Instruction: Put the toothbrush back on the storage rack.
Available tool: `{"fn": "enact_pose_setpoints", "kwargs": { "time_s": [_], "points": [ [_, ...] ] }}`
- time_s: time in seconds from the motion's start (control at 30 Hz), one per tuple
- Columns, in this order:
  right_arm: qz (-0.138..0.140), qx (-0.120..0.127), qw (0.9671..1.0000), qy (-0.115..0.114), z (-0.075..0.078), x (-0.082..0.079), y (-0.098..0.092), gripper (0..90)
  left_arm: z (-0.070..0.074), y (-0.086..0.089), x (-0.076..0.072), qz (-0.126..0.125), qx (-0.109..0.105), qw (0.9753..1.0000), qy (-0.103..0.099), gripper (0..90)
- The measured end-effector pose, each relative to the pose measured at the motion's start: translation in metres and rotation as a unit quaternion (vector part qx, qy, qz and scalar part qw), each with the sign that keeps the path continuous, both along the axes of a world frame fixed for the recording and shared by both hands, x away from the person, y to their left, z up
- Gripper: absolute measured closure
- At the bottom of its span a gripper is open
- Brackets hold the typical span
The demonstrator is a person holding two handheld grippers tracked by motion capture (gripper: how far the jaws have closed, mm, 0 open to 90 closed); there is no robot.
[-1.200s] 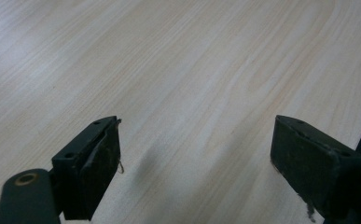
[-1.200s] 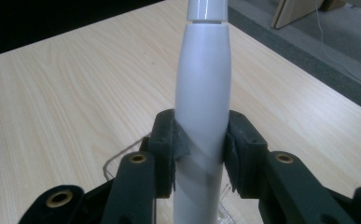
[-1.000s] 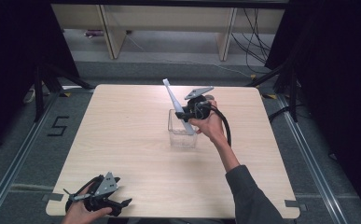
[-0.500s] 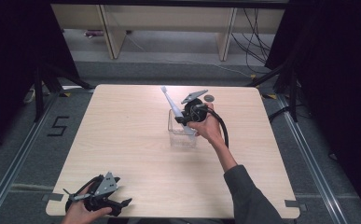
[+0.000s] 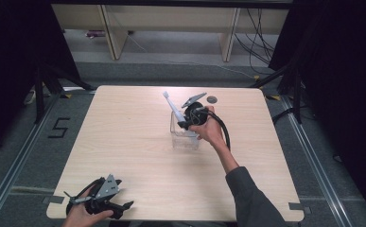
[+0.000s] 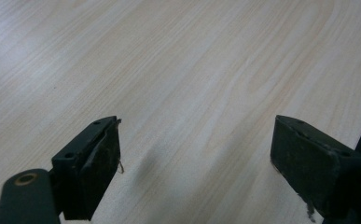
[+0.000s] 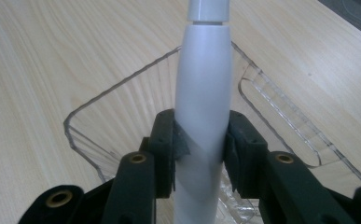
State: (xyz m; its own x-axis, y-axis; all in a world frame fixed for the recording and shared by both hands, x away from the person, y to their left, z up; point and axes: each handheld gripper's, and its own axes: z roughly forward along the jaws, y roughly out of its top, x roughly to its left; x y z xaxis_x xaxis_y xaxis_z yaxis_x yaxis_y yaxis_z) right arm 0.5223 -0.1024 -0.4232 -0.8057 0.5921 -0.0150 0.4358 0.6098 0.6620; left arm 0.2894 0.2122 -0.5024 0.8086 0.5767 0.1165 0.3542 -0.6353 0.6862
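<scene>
A white electric toothbrush [image 5: 171, 106] [image 7: 201, 79] slants up and to the left over a clear plastic box [image 5: 184, 138] [image 7: 99, 135] near the middle of the table. My right gripper [image 5: 186, 118] [image 7: 200, 144] is shut on the toothbrush's handle, right above the box's open top. The brush head points away toward the table's far side. At the front left corner of the table my left gripper [image 5: 124, 206] [image 6: 197, 158] stands open, low over bare wood, with nothing between its jaws.
The light wooden table [image 5: 124, 142] has a small dark round disc [image 5: 212, 99] near its far edge. Beyond the table stand pale shelf legs [image 5: 109, 33] and floor cables [image 5: 261, 33]. Dark curtains hang on both sides.
My right gripper has lowered the toothbrush slightly toward the box and tilted it a little more upright. The left gripper stays at the front left corner.
</scene>
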Motion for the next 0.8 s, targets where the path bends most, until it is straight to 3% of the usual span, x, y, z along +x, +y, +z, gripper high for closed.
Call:
{"fn": "enact_pose_setpoints", "kwargs": {
  "time_s": [0.13,0.17,0.37,0.4,0.43,0.47,0.8],
  "points": [
    [-0.009,-0.014,0.9999,-0.001,-0.0034,0.0021,0.0020,67.0,-0.0001,-0.0003,-0.0005,0.001,-0.004,1.0000,0.000,15.5],
    [0.003,-0.020,0.9998,-0.010,-0.0031,0.0035,0.0012,67.0,-0.0001,-0.0003,-0.0005,0.001,-0.004,1.0000,0.000,15.5],
    [-0.002,-0.033,0.9994,-0.008,-0.0056,0.0015,0.0045,66.9,-0.0005,-0.0007,-0.0007,0.001,-0.004,1.0000,0.002,15.5],
    [0.009,-0.040,0.9991,-0.013,-0.0048,0.0027,0.0044,66.8,-0.0004,-0.0006,-0.0007,-0.001,-0.001,1.0000,0.002,15.5],
    [-0.004,-0.039,0.9992,0.007,-0.0038,0.0006,0.0057,66.9,-0.0006,-0.0008,-0.0008,0.000,-0.002,1.0000,0.002,15.5],
    [0.014,-0.044,0.9988,-0.011,-0.0053,0.0027,0.0054,66.8,-0.0007,-0.0008,-0.0008,0.000,-0.002,1.0000,0.002,15.5],
    [0.013,-0.048,0.9986,0.016,-0.0058,0.0061,0.0091,66.5,-0.0010,-0.0013,-0.0010,-0.003,-0.004,1.0000,0.004,15.5]
  ]
}}
